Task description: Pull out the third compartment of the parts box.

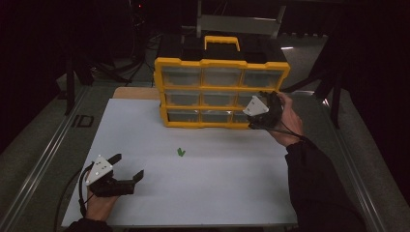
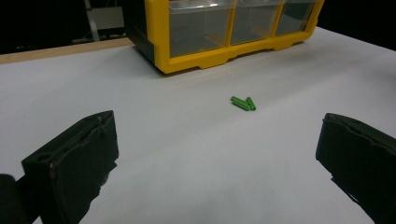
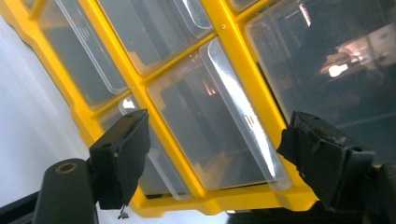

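drawer cabinet (image 1: 221,92) on white tabletop (image 1: 193,188), dark room

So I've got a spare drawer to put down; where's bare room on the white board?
The white board is bare between the left claw and the person's right sleeve, below the green pegs. Its far-left strip beside the yellow organizer is bare too. It is crowded at the organizer's lower right corner, where the open right claw faces the drawers.

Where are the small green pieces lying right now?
In the high view the green pieces lie mid-table on the white sheet, in front of the yellow drawer cabinet, ahead of the open left claw.
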Demonstrator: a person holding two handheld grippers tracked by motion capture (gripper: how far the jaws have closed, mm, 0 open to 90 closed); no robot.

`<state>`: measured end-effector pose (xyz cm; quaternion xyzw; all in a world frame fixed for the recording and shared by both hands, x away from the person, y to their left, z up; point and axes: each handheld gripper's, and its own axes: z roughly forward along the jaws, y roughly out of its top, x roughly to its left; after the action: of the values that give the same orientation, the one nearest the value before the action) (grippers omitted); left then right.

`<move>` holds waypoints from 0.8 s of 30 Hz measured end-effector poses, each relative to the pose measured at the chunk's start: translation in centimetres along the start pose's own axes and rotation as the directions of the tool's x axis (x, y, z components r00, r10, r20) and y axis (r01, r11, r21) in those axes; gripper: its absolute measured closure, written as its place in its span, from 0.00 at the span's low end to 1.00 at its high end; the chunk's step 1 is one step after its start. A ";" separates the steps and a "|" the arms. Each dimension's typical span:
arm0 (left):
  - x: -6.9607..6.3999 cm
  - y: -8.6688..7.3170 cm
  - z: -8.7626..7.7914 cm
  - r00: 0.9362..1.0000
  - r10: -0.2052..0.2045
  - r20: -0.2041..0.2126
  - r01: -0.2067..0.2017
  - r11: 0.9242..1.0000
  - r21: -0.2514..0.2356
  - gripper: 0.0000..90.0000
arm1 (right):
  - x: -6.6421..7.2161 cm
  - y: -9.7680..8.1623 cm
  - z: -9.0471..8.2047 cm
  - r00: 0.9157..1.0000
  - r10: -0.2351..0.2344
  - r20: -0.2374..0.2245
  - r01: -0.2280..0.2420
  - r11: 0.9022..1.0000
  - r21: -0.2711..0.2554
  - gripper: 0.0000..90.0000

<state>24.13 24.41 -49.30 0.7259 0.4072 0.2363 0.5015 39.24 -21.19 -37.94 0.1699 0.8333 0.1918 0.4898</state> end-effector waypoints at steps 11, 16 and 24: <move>0.0 0.0 0.0 1.000 0.000 0.002 0.000 1.000 0.000 0.00 | 0.4 0.6 0.3 0.970 -0.222 0.099 0.216 0.974 0.070 0.26; 0.0 0.0 0.0 1.000 0.001 0.004 -0.001 1.000 0.002 0.00 | 0.2 0.5 0.3 0.946 -0.295 0.134 0.283 0.954 0.100 0.27; 0.0 0.0 0.0 1.000 -0.001 0.003 0.001 1.000 0.003 0.00 | -0.3 0.4 -0.2 0.931 -0.320 0.173 0.306 0.946 0.104 0.28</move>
<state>24.16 24.39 -49.32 0.7268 0.4070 0.2343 0.5012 39.23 -21.03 -37.41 0.0708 0.8064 0.0627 0.5837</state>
